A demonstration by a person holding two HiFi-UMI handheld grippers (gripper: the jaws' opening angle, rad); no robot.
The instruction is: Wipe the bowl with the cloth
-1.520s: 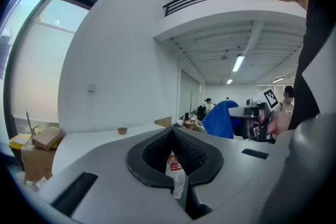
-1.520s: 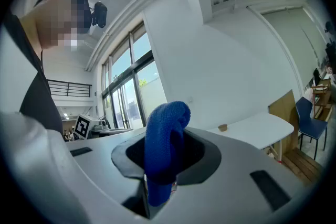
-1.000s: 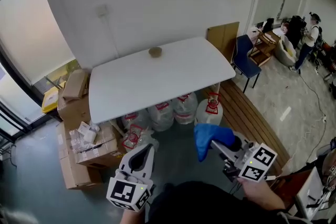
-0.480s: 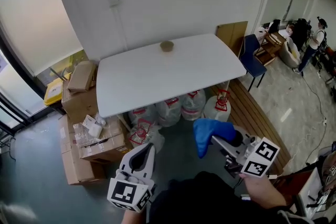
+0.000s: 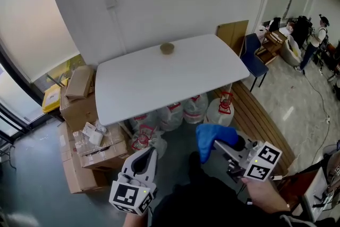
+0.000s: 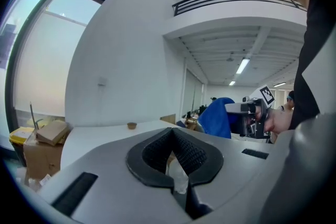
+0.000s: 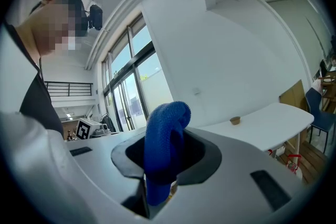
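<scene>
Plainly the brown bowl (image 5: 167, 48) sits loose near the far edge of the white tabletop (image 5: 159, 87), well apart from the blue cloth (image 5: 208, 138) clamped in the jaws of the right gripper (image 5: 218, 144), so a wipe could skid it off unless the left gripper (image 5: 143, 157), jaws clenched empty, opens to steady it.

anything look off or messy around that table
Nothing looks spilled or broken. The bowl sits alone near the table's far edge. The only untidy spot is the cardboard boxes, stacked crookedly beside the table's left end with loose items on top.
</scene>
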